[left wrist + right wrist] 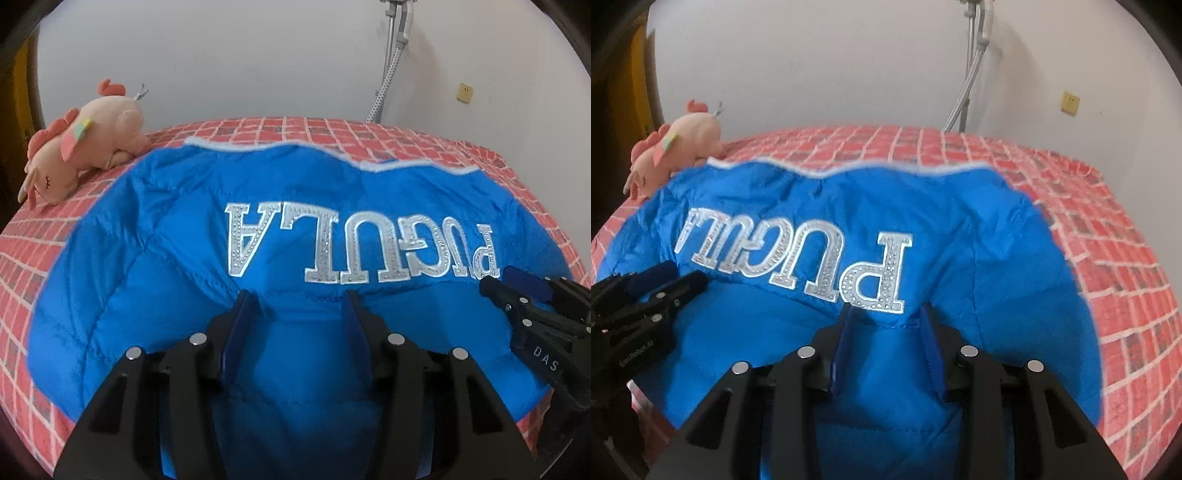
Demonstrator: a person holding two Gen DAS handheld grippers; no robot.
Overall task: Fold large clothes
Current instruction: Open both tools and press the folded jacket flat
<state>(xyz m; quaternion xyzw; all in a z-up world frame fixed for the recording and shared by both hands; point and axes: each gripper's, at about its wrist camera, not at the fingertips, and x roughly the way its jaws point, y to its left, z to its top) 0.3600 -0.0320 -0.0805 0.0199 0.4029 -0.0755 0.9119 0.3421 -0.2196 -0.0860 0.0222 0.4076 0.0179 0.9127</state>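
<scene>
A blue padded jacket point(177, 229) point(979, 258) lies spread on the bed, with silver letters upside down across it and a white trim along its far edge. My left gripper point(298, 299) is open just above the near part of the jacket, below the letters; its blue pads stand apart and press on nothing. Further right, my right gripper point(887, 310) is open under the letter P, with a raised seam of the jacket between its fingers but not pinched. Each view shows the other gripper at its side: the right gripper point(517, 291) and the left gripper point(683, 280).
The bed has a red brick-pattern sheet point(33, 251) point(1126, 258). A pink plush toy point(85, 144) point(679, 144) lies at its far left corner, next to the jacket. Behind the bed are a white wall, a metal pole with a hose point(388, 66) and a yellow socket point(464, 91).
</scene>
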